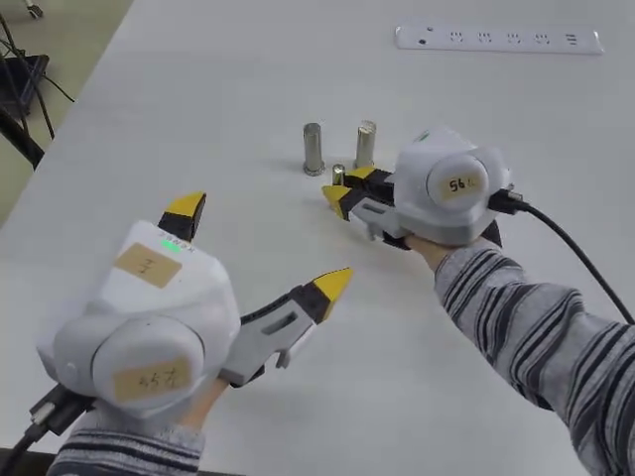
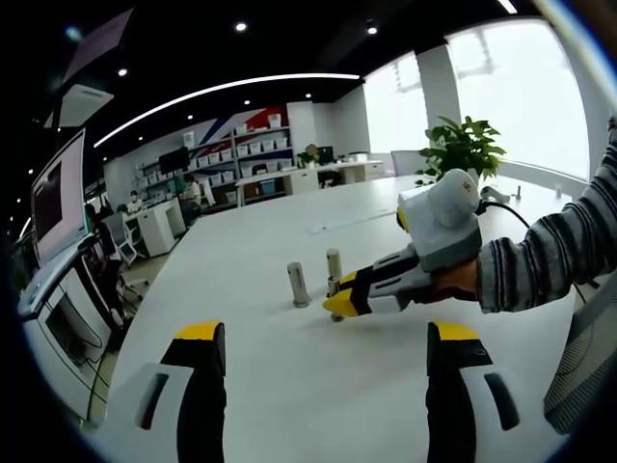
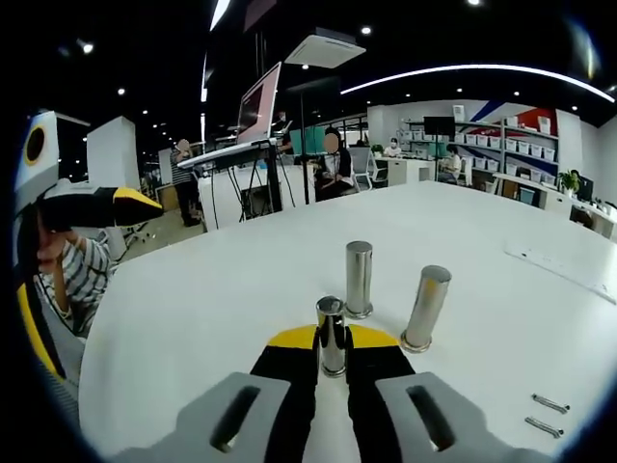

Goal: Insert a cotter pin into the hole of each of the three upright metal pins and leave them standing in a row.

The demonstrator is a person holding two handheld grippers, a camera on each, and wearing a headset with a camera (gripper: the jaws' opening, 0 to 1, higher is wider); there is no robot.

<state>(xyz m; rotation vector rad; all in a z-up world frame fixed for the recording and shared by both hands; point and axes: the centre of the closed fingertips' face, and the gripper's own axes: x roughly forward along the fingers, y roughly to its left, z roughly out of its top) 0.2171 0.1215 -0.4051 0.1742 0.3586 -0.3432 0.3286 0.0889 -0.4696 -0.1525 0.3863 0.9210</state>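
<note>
A white table (image 1: 248, 79) is seen, and the held pin (image 1: 338, 175) stands on it near its middle. The left gripper (image 1: 260, 244) is kept well apart from the held pin, on the person's side of it. Its yellow-tipped jaws are spread wide and nothing is between them. The right gripper (image 1: 347, 185) is closed on the held pin, which is clamped between the two yellow tips. A striped sleeve (image 1: 536, 327) is seen behind this gripper. A white power strip (image 1: 496, 39) lies flat far beyond the held pin, toward the table's far edge.

The held pin (image 3: 331, 323) is a polished silver cylinder with a flat top, and it stands upright between the jaws. Its lower part is hidden by the black fingers. No hole can be made out in it.

A second pin (image 3: 359, 278) of the same look stands just beyond the held pin, apart from it. A slightly wider collar is seen at its foot. A third pin (image 3: 426, 307), also with a collar, stands near the held pin, to its right in the right gripper view, without touching it.

Two cotter pins (image 3: 545, 402) lie flat on the table, well to the right of the held pin in that view. They are thin and metallic, and too small for more to be told.
</note>
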